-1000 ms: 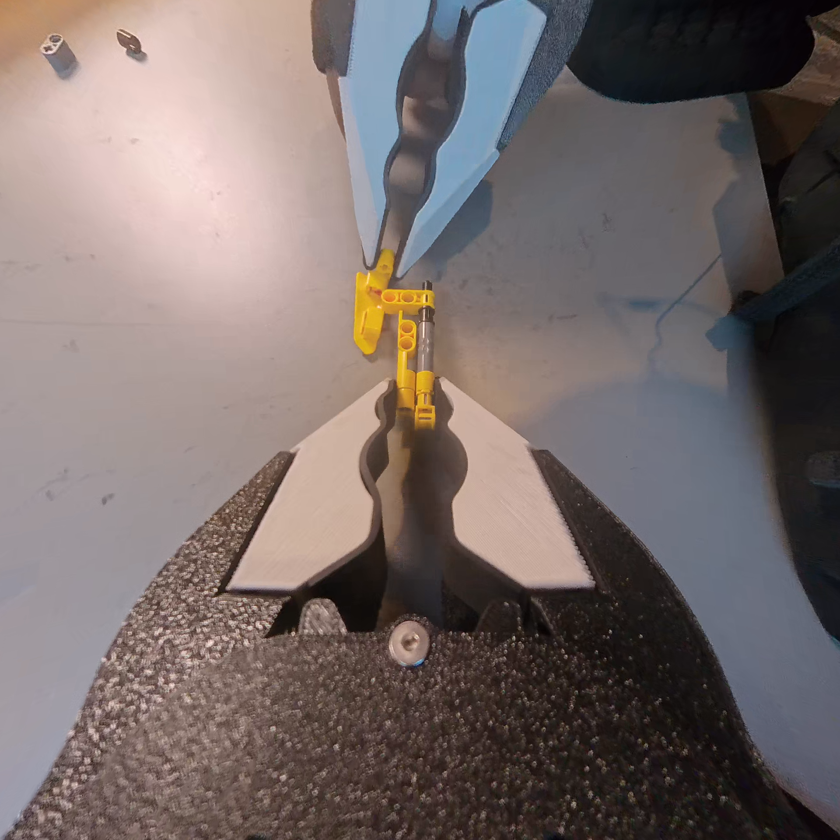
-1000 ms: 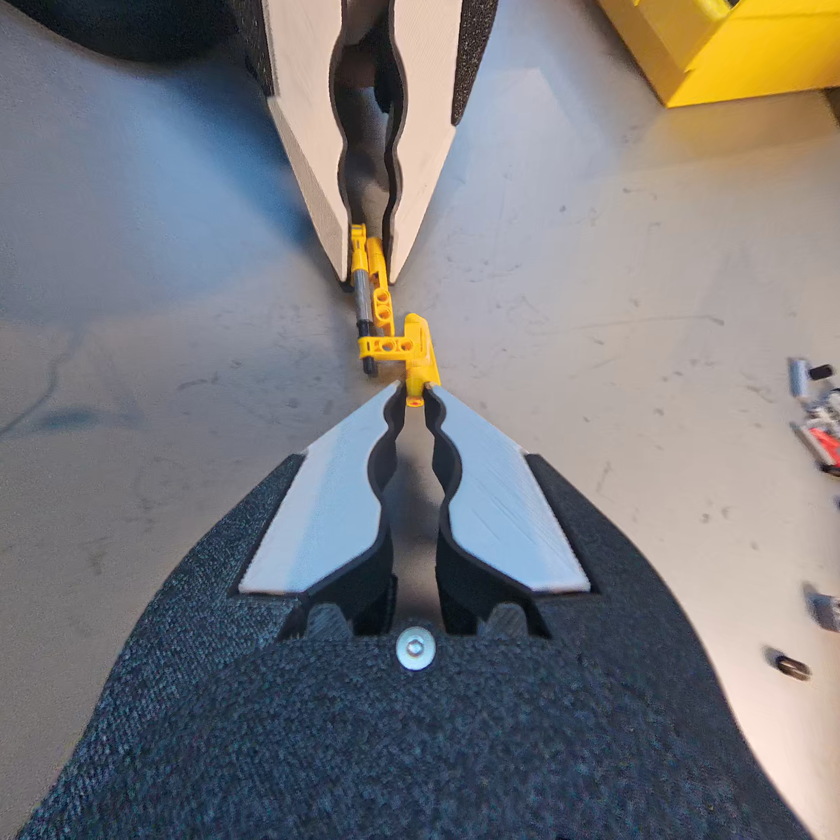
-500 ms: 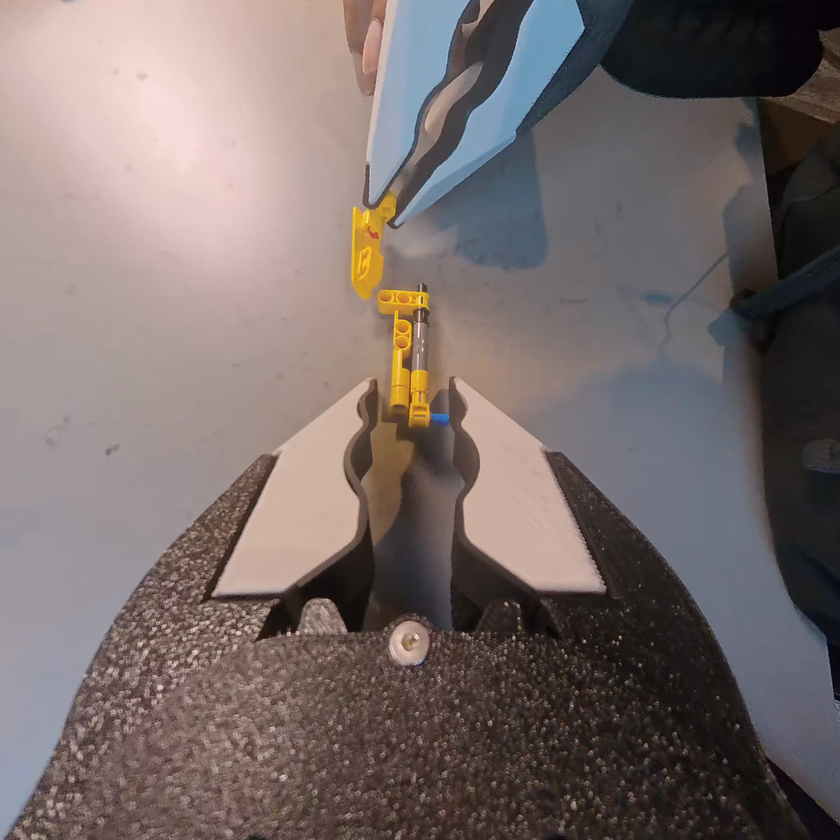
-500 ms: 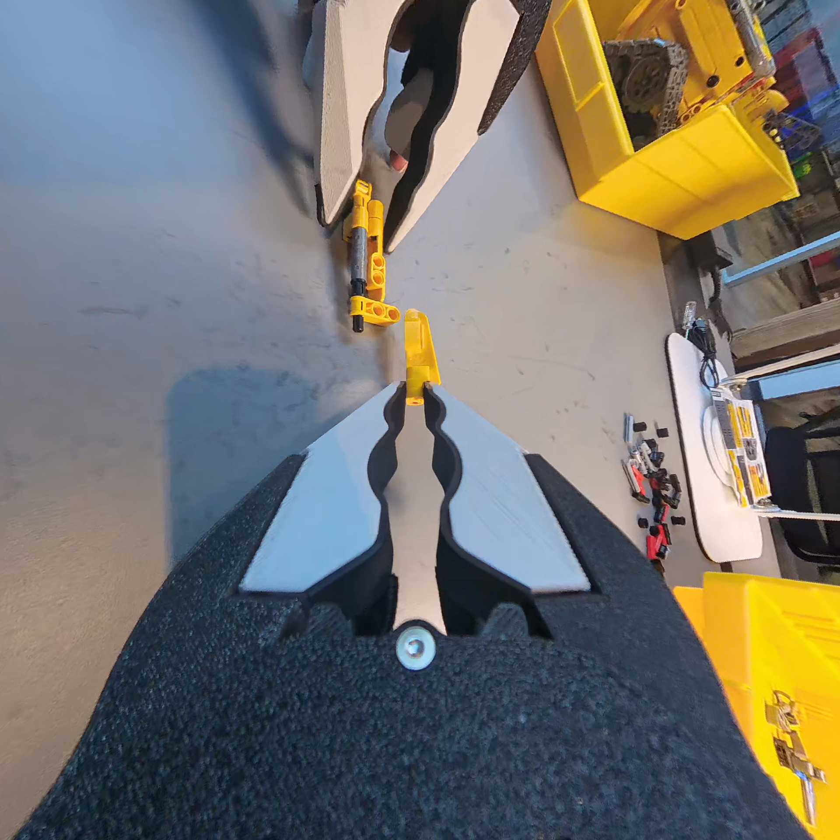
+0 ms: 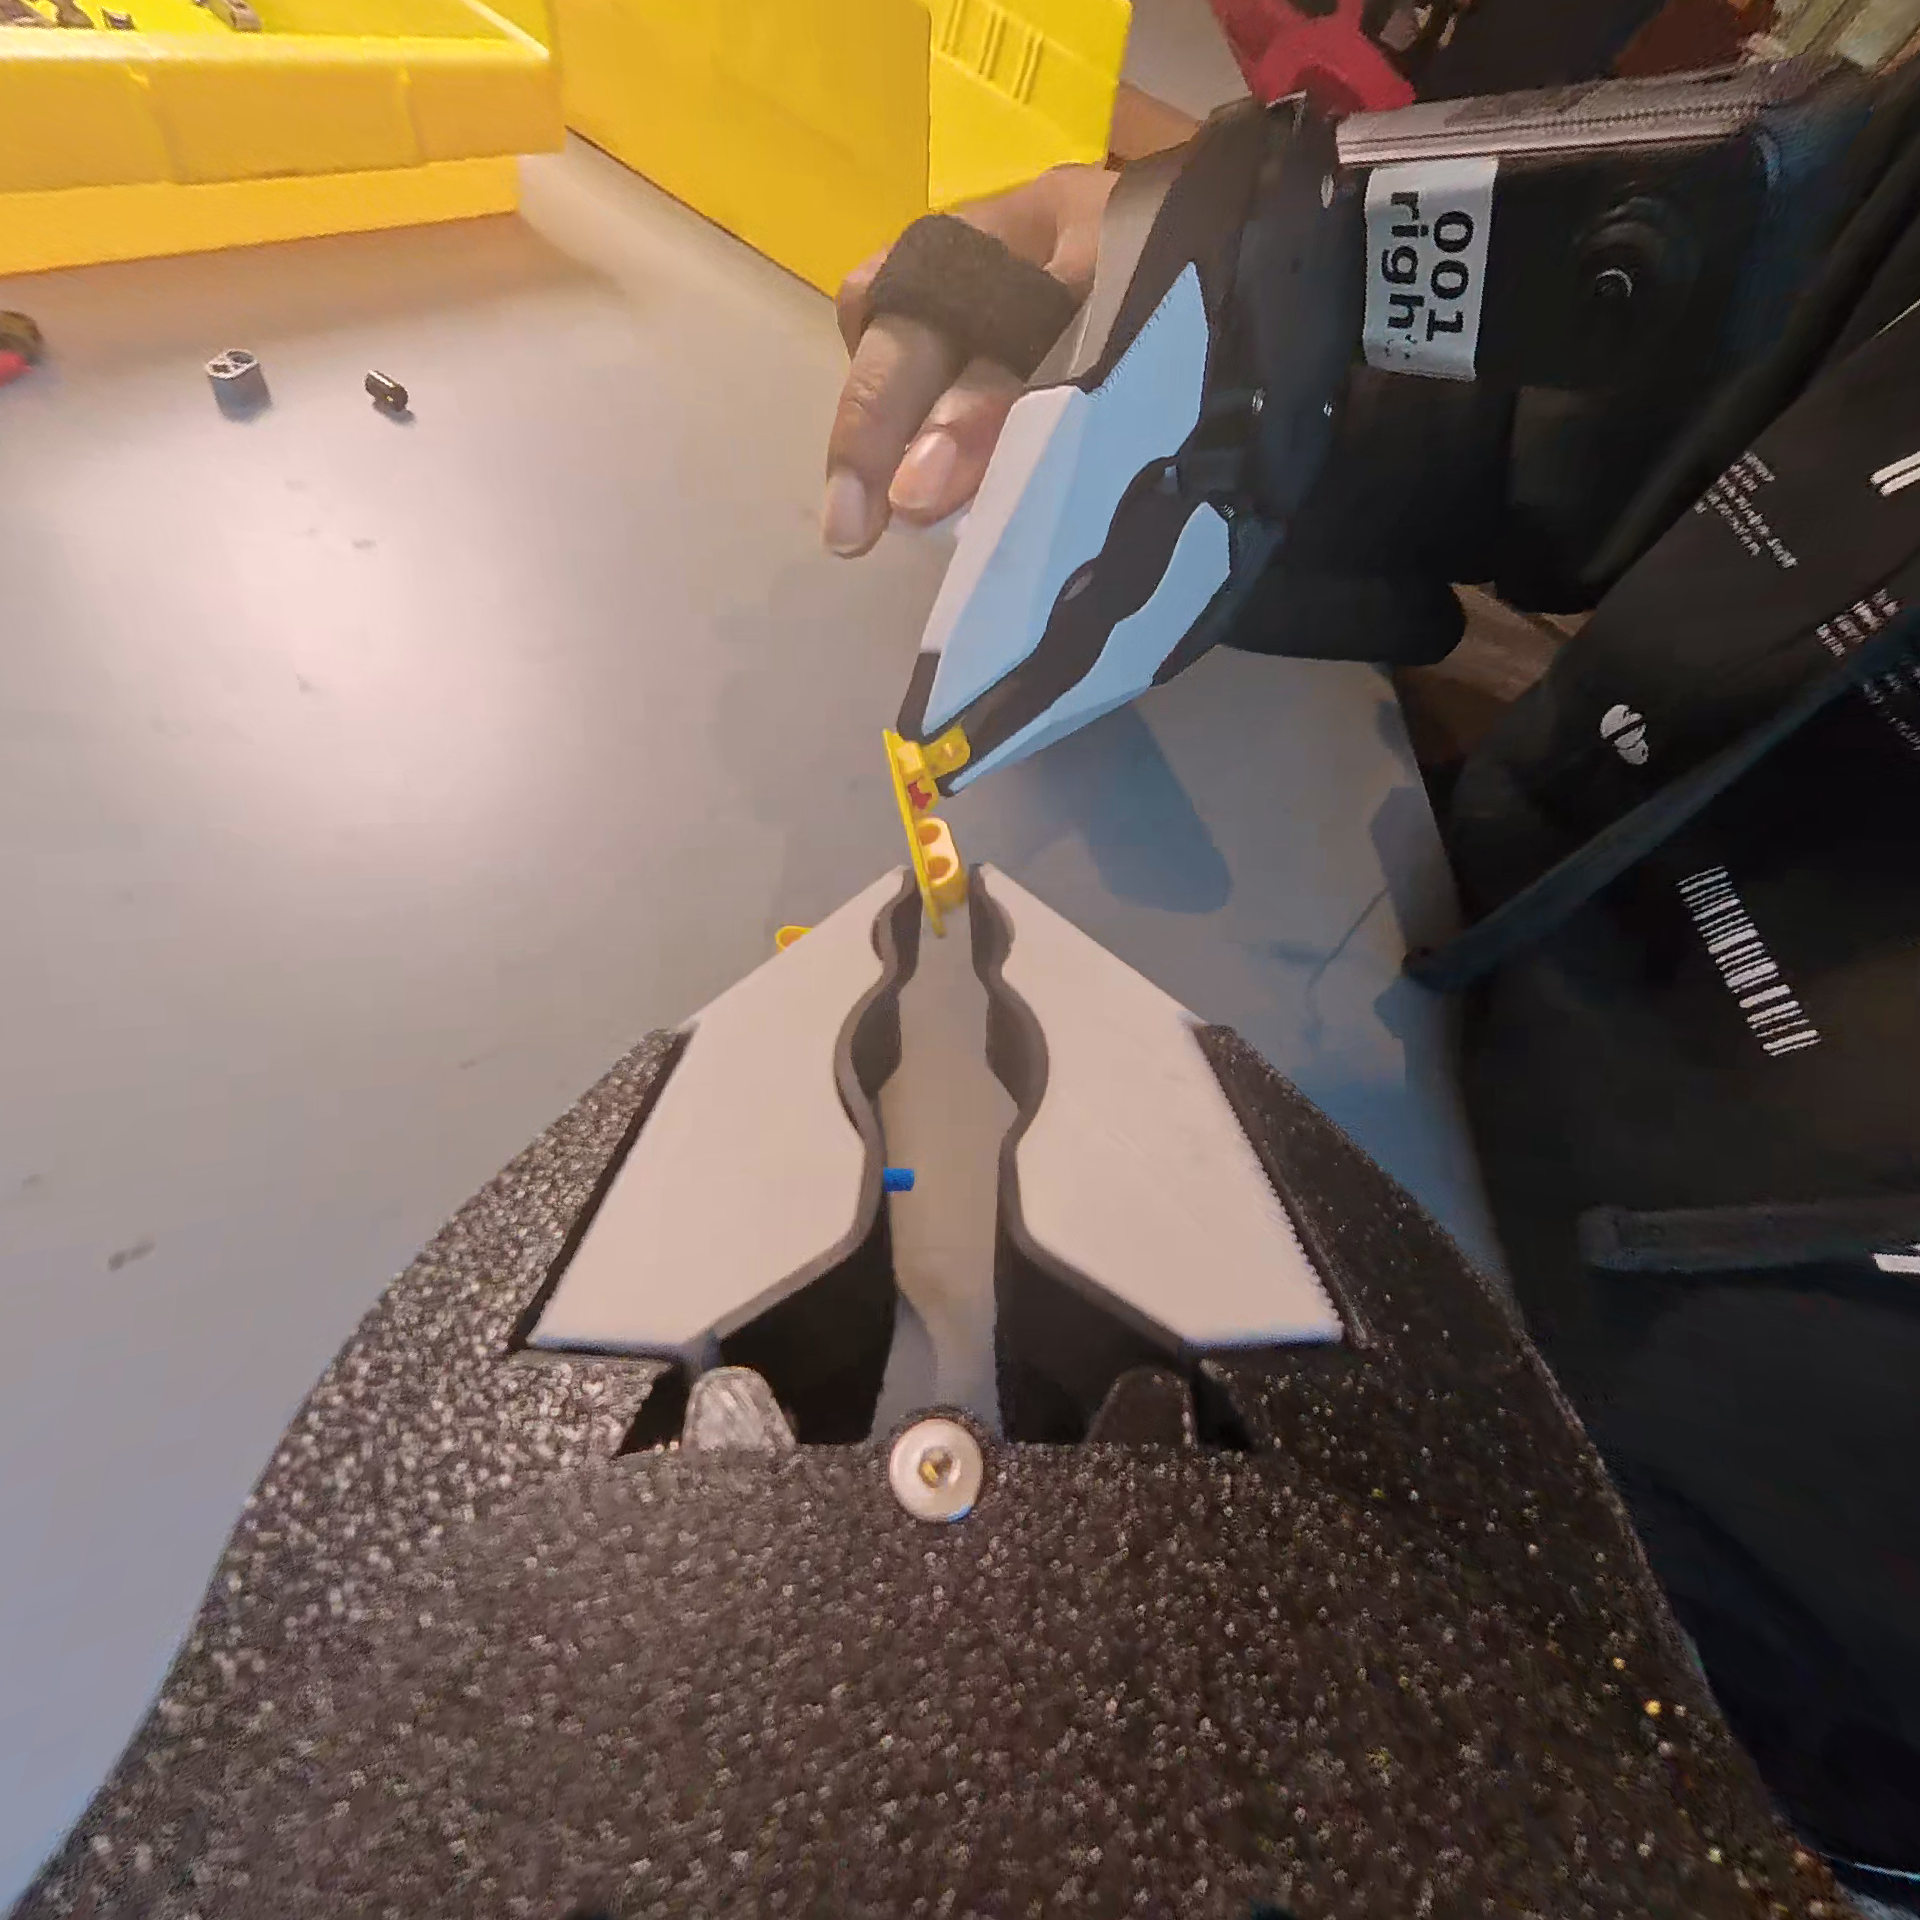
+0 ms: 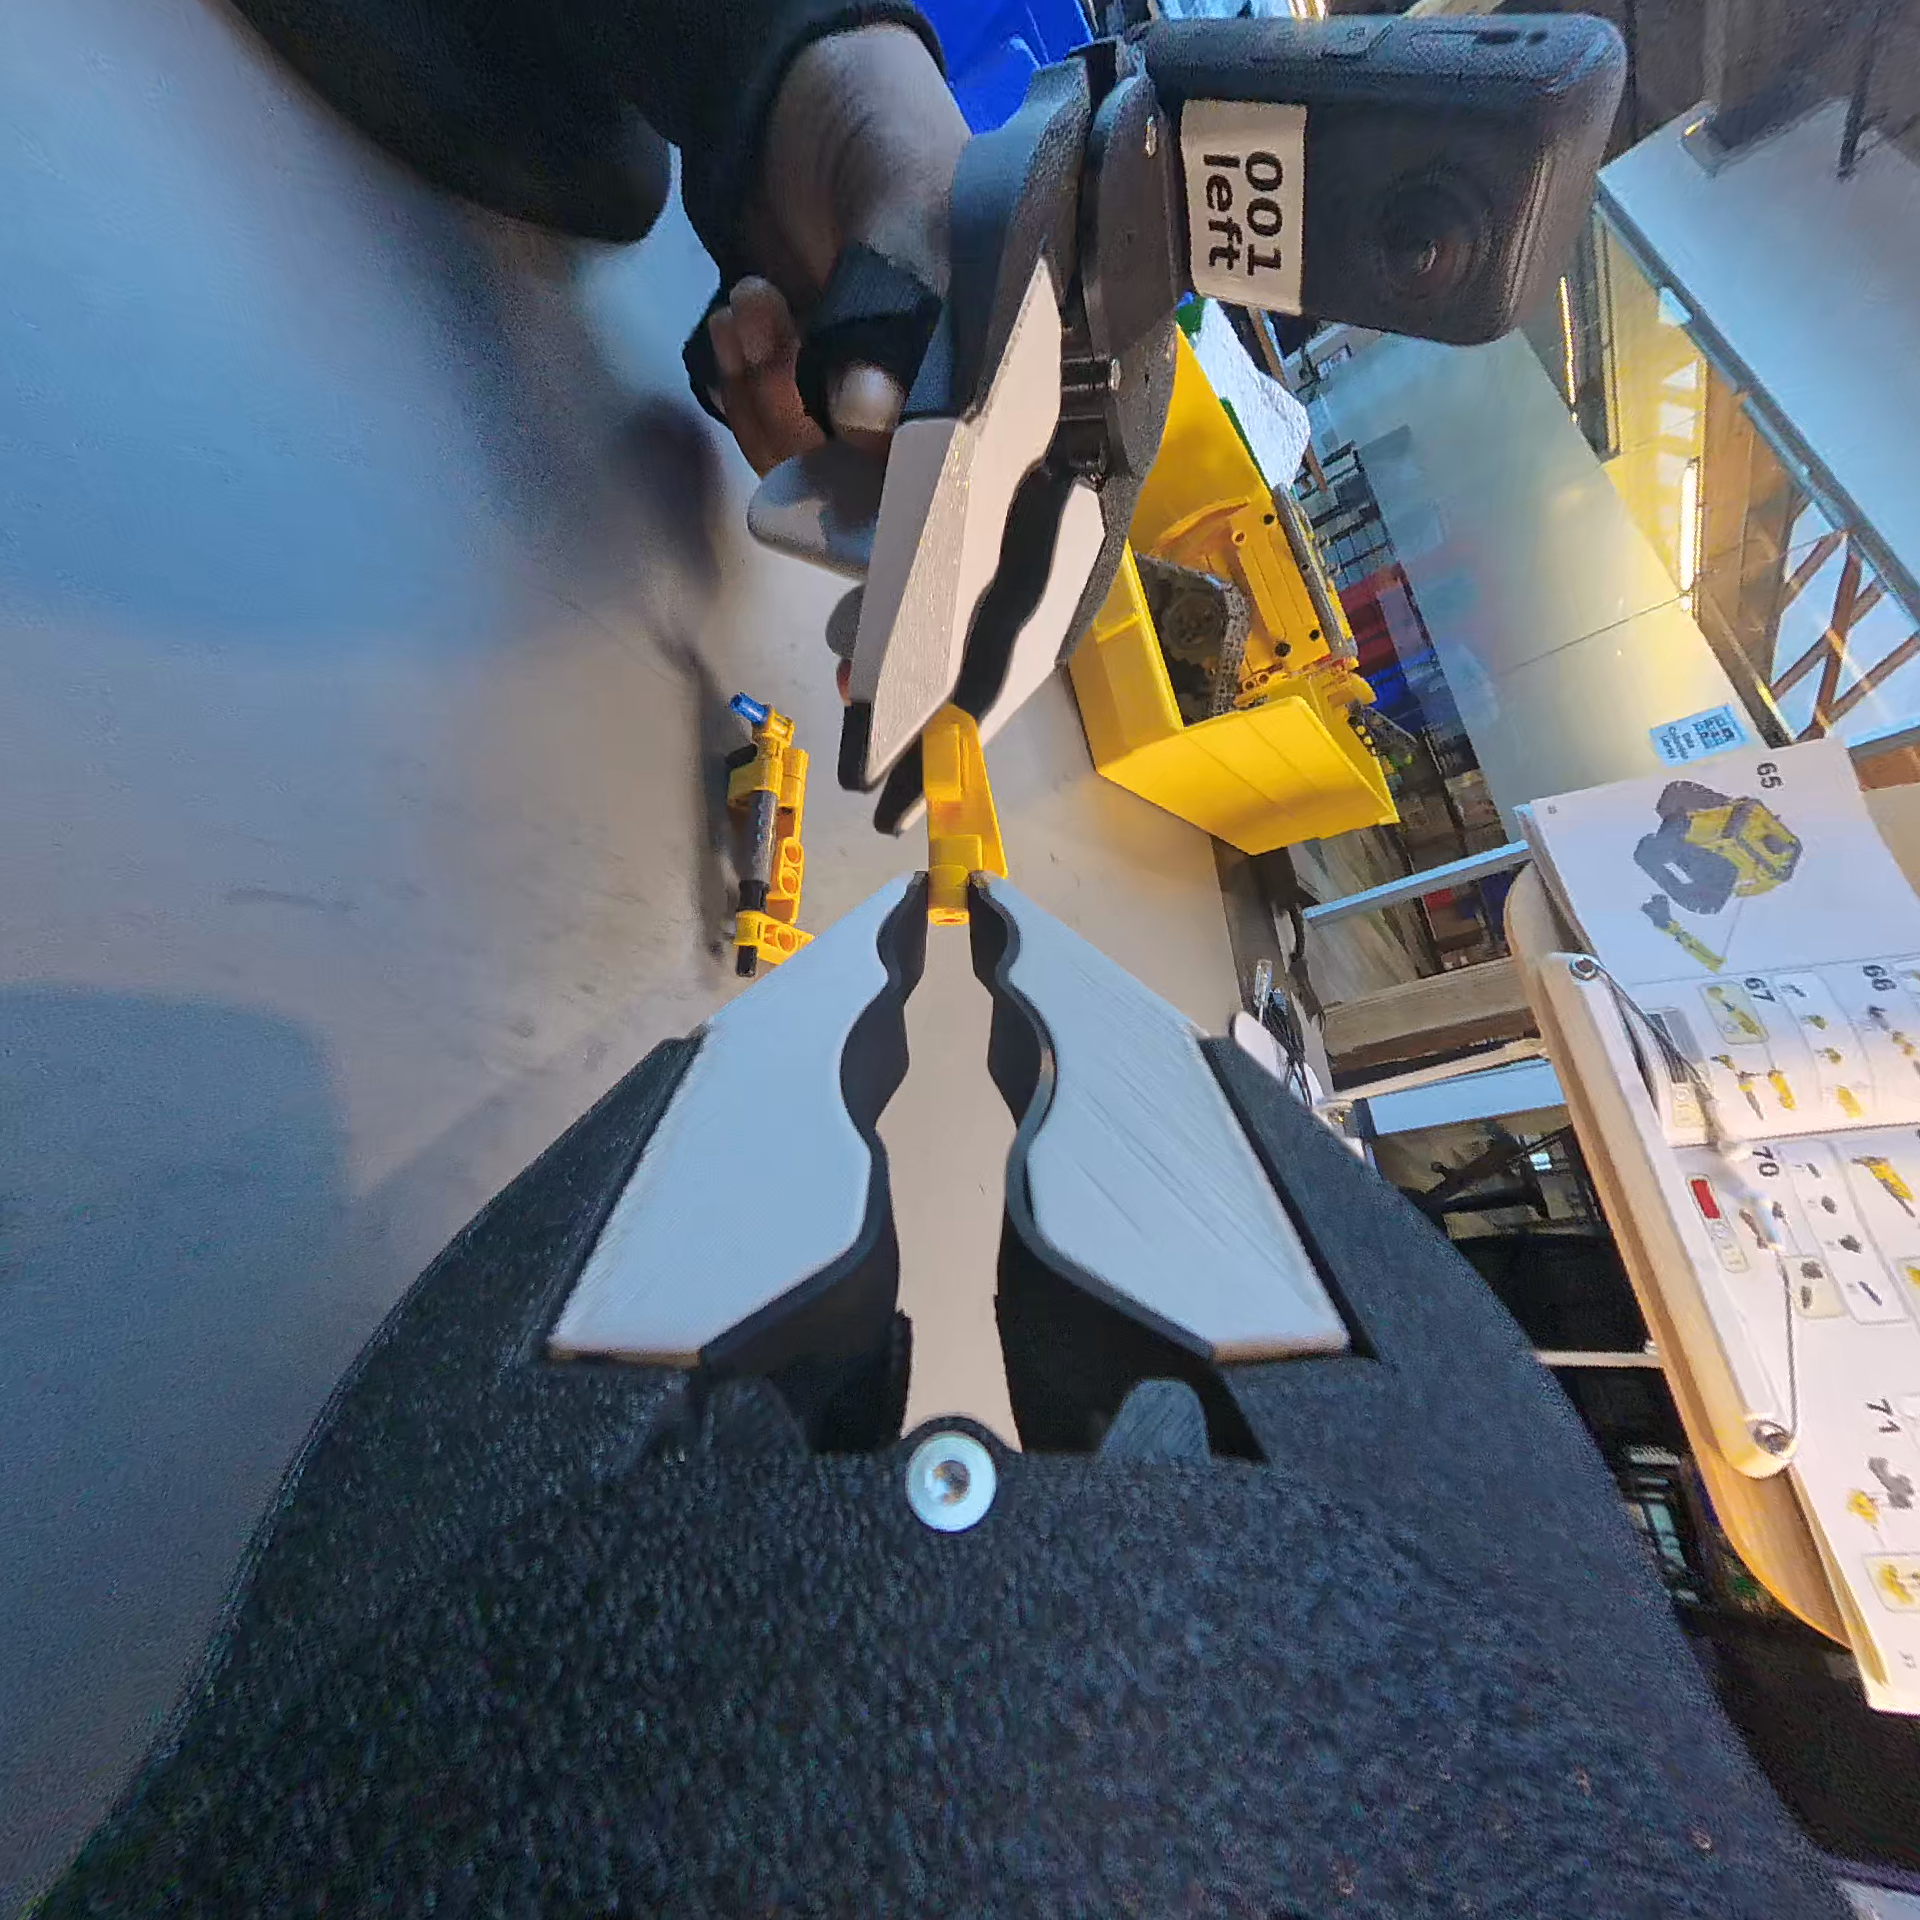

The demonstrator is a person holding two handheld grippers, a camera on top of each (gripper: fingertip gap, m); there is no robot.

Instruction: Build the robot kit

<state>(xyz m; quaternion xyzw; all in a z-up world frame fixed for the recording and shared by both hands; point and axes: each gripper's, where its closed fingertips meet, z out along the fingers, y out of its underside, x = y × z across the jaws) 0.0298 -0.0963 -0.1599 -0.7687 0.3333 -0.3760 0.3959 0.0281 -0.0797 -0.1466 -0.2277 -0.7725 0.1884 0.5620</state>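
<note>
My right hand-held gripper [image 6: 948, 902] clamps the yellow bracket [image 6: 956, 800]; my left hand-held gripper [image 5: 943, 891] pinches its far end, above the tabletop [image 5: 416, 727]

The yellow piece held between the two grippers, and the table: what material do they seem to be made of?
Yellow piece: apparently hard moulded plastic, glossy, with round pin holes. Table: smooth grey matte surface with faint scuffs, perhaps laminate; uncertain.

Counter [image 5: 364, 727] is wide open on the left side, tons of room. Obstacles: yellow bins [image 5: 831, 114] at the back, small grey piece [image 5: 237, 372] + black pin [image 5: 385, 389] in front of them, yellow axle assy [image 6: 767, 831] lying just beside both fingertips.
</note>
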